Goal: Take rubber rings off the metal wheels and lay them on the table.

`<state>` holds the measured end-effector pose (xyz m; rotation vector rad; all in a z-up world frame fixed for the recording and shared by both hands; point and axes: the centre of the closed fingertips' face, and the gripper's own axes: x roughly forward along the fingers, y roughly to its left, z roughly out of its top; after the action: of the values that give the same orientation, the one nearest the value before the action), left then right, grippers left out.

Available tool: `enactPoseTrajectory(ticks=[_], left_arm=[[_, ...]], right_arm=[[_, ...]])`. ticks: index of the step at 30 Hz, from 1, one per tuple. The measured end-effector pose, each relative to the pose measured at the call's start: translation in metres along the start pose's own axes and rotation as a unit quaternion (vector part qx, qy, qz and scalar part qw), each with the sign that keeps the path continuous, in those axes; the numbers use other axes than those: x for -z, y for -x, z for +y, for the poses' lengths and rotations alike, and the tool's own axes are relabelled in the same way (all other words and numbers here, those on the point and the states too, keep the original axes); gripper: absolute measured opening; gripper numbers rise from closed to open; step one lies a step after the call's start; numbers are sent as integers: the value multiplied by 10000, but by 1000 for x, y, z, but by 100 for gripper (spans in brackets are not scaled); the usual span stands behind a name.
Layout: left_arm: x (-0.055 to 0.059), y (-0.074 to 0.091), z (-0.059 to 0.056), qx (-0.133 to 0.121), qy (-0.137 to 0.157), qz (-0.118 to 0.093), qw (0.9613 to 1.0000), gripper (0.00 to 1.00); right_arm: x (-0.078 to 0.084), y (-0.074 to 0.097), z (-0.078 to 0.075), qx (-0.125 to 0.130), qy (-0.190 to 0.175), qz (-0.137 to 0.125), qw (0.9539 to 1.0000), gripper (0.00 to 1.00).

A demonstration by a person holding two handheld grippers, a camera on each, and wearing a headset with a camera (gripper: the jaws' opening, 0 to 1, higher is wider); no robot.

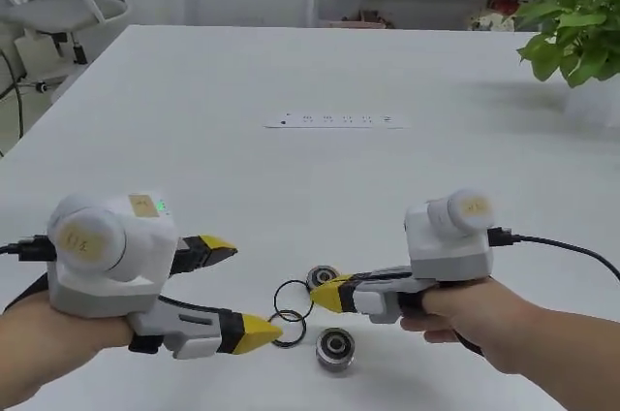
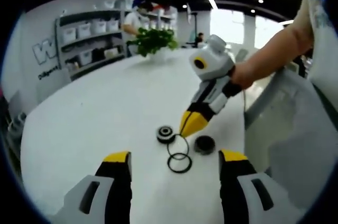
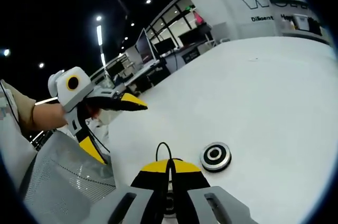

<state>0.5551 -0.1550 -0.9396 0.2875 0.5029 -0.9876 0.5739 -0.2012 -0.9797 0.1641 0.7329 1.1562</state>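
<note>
Held ring (image 1: pixel 276 300): a thin black rubber ring is pinched at its edge and hangs from the yellow tips low over the table (image 1: pixel 339 72); contact with the surface cannot be told.
Laid ring (image 2: pixel 169 164): a second ring lies flat just in front of the held one, their outlines overlapping in the head view, so the spot is judged to be the chosen drop place.
Far wheel (image 1: pixel 320 275): it is set on its side just behind the held ring.
Near wheel (image 1: pixel 335 349): it is set on its side just beside the laid ring; whether either wheel carries a ring cannot be told.
Right gripper (image 1: pixel 329 295): the jaws are closed on the held ring, whose arc is seen rising between them in the right gripper view; it is kept low and level, apparently so the ring can be laid and not dropped.
Left gripper (image 1: pixel 237 290): the jaws are spread wide and empty, held close to the laid ring, judged ready for a wheel.
</note>
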Motion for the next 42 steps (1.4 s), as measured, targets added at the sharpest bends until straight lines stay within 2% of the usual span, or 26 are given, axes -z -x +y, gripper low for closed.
enactPoseTrajectory(ticks=[14,23,34,42], left_arm=[[15,9,6,-142,226,74,9996,71],[17,7,3,-116,219,129,9996,71],[21,7,3,-115,262,204,9994,71],[22,5,1,-58,329,222,9992,71]], right_arm=[[15,-14,3,-87,-94,347,9993,0],[21,-18,-1,-8,-102,462,9989,0],[24,-19,-7,121,-122,488,9987,0],[22,-16,-8,168,-101,420,9989,6]])
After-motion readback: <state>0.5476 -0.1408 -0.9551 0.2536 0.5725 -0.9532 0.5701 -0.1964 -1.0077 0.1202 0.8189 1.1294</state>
